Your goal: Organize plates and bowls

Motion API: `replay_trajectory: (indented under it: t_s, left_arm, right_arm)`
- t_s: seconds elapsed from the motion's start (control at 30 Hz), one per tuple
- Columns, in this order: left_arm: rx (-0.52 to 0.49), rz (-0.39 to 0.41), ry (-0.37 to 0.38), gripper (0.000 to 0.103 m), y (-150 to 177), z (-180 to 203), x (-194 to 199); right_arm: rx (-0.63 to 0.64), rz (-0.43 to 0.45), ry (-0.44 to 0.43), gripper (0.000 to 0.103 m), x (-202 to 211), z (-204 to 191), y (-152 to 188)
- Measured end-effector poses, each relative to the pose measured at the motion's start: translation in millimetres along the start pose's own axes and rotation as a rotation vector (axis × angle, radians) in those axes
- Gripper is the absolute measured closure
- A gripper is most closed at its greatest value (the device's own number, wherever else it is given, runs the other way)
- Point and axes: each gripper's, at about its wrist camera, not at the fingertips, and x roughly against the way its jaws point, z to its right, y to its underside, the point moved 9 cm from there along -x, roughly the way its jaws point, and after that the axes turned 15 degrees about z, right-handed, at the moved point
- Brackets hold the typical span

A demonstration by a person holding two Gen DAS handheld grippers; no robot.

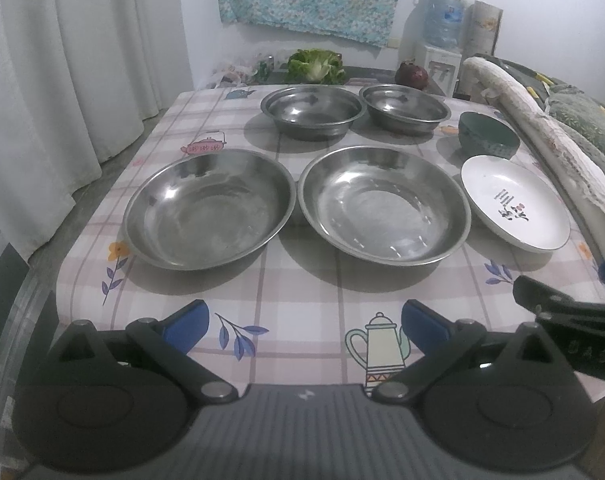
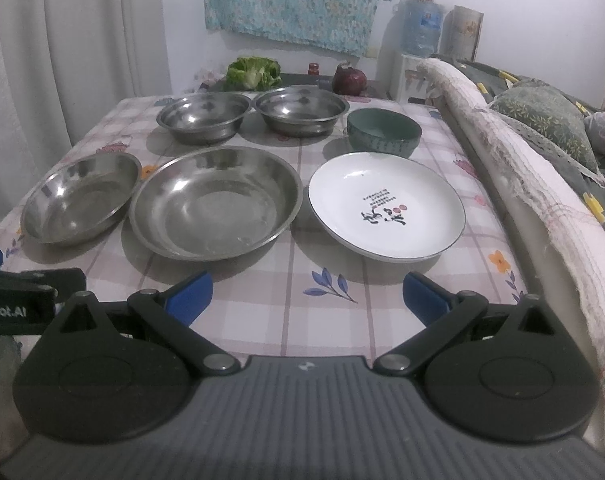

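Note:
Two wide steel plates (image 1: 208,210) (image 1: 384,204) lie side by side in the near row of the table, with a white printed plate (image 1: 514,202) to their right. Behind them stand two steel bowls (image 1: 312,112) (image 1: 404,109) and a dark green bowl (image 1: 488,134). My left gripper (image 1: 305,326) hangs open over the table's near edge, nothing between its blue pads. My right gripper (image 2: 307,296) is open too, in front of the white plate (image 2: 386,206) and the middle steel plate (image 2: 216,202). The green bowl (image 2: 383,132) sits behind the white plate.
The checked tablecloth (image 1: 302,292) covers the table. A cloth-draped sofa arm (image 2: 514,168) runs along the right edge, cushions behind it. Lettuce (image 1: 314,65), a red cabbage (image 1: 411,74) and a water dispenser (image 1: 442,36) stand past the far edge. Curtains hang at left.

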Motion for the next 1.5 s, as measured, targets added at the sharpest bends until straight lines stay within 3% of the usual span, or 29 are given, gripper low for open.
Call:
replay_trajectory:
  t_s: [0.2, 0.33, 0.43, 0.6, 0.77, 1.07, 1.2, 1.23, 1.3, 1.37, 1.5]
  left_arm:
    - [0.013, -0.001, 0.004, 0.0, -3, -1, -5]
    - [0.018, -0.003, 0.011, 0.0, -10, -3, -15]
    - [0.014, 0.015, 0.013, 0.0, -23, -5, -24]
    - [0.008, 0.054, -0.007, 0.0, -56, -15, -44]
    - [-0.001, 0.08, -0.012, 0.0, -97, -32, -72]
    - [0.058, 0.1, 0.06, 0.0, -161, -62, -155]
    - [0.011, 0.064, 0.04, 0.003, -171, -67, -208]
    - [-0.004, 0.05, 0.043, 0.008, -172, -67, -223]
    - [-0.011, 0.014, 0.05, 0.022, -172, -67, -248]
    - [0.001, -0.026, 0.059, 0.029, -172, -68, -275]
    - [-0.002, -0.084, 0.036, 0.034, -165, -67, -312]
  right_arm:
    - [0.014, -0.023, 0.059, 0.001, -6, 7, 0]
    - [0.022, -0.048, 0.039, 0.001, -10, 5, -3]
    - [-0.003, -0.041, -0.013, 0.001, -15, 6, -10]
    - [-0.145, 0.014, -0.185, 0.001, -26, 13, -41]
    - [-0.126, 0.024, -0.156, 0.001, -61, 13, -76]
    - [-0.253, 0.076, -0.291, 0.002, -159, -19, -145]
    - [-0.266, 0.034, -0.311, 0.012, -215, -39, -150]
    - [-0.272, 0.019, -0.31, 0.014, -229, -42, -149]
    - [-0.284, -0.021, -0.301, 0.027, -254, -50, -144]
    - [-0.313, -0.066, -0.297, 0.034, -278, -55, -137]
    - [-0.335, -0.127, -0.265, 0.055, -316, -63, -120]
